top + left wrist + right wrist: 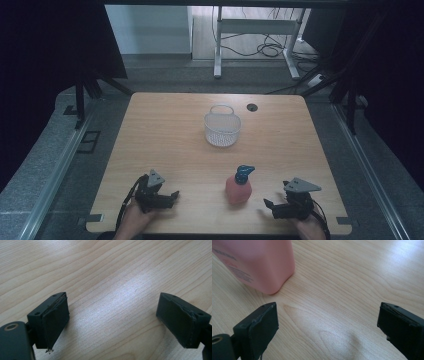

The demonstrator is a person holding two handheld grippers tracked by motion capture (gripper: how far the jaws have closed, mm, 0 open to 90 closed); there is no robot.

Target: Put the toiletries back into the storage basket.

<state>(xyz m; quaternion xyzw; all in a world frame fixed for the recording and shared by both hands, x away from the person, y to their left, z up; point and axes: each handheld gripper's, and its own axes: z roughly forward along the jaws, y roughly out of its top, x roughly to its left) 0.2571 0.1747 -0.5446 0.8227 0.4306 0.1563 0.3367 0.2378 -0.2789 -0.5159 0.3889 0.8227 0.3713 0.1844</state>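
Now, pink bottle [238, 189] standing up on the table [165, 135], right gripper [270, 208] near it, left gripper [173, 196] far off, both fingers spread wide, holding nothing.

Bench [170, 135]: pale wood-grain top, smooth, with a soft sheen where light falls on it. Bottle [238, 190]: pink plastic, smooth, semi-matt, small dark print on one face; its pump cap [244, 173] is blue plastic, slightly glossy. Basket [222, 129]: fine white mesh, looks like wire or plastic, cannot tell which. Left gripper [112, 317] and right gripper [328, 327]: hard matt black plastic bodies, jaws faced with dull black rubbery pads, frayed at the edges. Grey plate [303, 185] on the right gripper: flat, matt.
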